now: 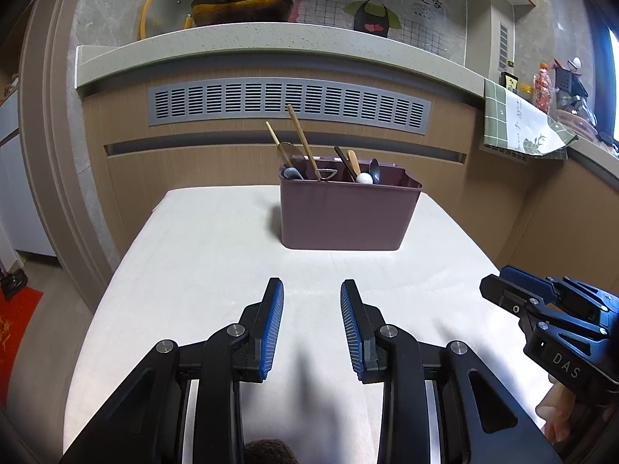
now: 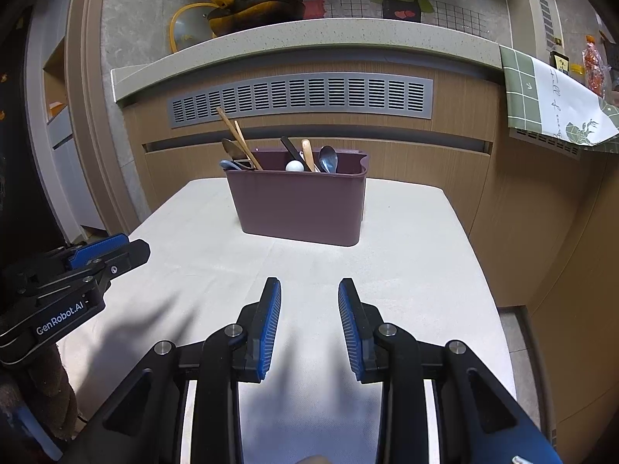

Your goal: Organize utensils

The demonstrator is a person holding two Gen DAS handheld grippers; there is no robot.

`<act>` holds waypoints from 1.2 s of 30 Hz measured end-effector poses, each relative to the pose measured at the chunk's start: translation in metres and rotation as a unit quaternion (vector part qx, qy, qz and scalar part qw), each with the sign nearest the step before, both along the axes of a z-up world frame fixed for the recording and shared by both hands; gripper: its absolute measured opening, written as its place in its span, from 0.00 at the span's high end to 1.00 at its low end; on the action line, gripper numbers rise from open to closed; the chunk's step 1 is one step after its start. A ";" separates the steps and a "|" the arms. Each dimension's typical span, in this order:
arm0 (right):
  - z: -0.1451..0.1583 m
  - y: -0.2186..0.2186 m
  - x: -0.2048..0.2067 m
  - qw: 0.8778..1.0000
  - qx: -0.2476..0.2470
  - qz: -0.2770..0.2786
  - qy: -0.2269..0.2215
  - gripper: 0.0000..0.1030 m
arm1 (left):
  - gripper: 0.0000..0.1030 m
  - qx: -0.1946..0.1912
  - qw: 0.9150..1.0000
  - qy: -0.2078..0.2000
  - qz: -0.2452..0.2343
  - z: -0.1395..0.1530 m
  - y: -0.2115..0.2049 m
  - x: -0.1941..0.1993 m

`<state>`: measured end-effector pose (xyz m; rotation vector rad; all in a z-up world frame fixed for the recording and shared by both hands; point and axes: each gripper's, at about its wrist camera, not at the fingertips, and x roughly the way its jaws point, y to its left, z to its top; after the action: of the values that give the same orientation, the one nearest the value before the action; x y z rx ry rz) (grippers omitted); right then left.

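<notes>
A maroon utensil holder (image 1: 348, 214) stands at the far end of the white table (image 1: 201, 270); it also shows in the right wrist view (image 2: 300, 208). It holds wooden chopsticks (image 1: 303, 143), a metal spoon (image 2: 329, 158), a wooden spoon (image 2: 307, 154), a black-handled utensil (image 1: 344, 162) and a white spoon (image 2: 294, 166). My left gripper (image 1: 312, 290) is open and empty over the near table. My right gripper (image 2: 309, 288) is open and empty beside it, to the right.
A wooden cabinet with a grey vent grille (image 1: 288, 102) stands behind the table. A counter above carries a yellow-handled pan (image 1: 240, 5). A green checked cloth (image 1: 518, 120) hangs at the right. A red mat (image 1: 15, 321) lies on the floor left.
</notes>
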<state>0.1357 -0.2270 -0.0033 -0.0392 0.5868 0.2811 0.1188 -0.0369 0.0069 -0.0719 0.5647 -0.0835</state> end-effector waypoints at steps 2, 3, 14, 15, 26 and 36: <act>0.000 0.000 0.000 1.000 -0.001 -0.001 -0.002 0.72 | 0.69 0.001 1.000 0.000 -0.002 0.000 0.000 0.000; 0.000 0.000 0.000 1.000 -0.001 -0.001 -0.002 0.72 | 0.69 0.001 1.000 0.001 -0.003 0.000 0.000 0.001; 0.002 0.001 -0.003 1.000 -0.004 -0.001 -0.012 0.72 | 0.69 0.002 1.000 -0.001 -0.001 0.000 0.000 0.000; 0.002 0.001 -0.003 1.000 -0.004 -0.001 -0.011 0.72 | 0.69 0.001 1.000 -0.001 -0.001 0.000 0.000 0.000; 0.003 -0.001 -0.002 1.000 -0.001 -0.003 -0.011 0.72 | 0.69 0.004 1.000 0.000 -0.002 -0.001 -0.001 -0.002; 0.006 -0.001 -0.003 1.000 -0.001 -0.007 -0.015 0.72 | 0.69 0.005 1.000 0.002 0.001 -0.002 0.001 -0.001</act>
<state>0.1332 -0.2283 0.0023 -0.0414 0.5573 0.2653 0.1175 -0.0360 0.0050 -0.0623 0.5688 -0.0775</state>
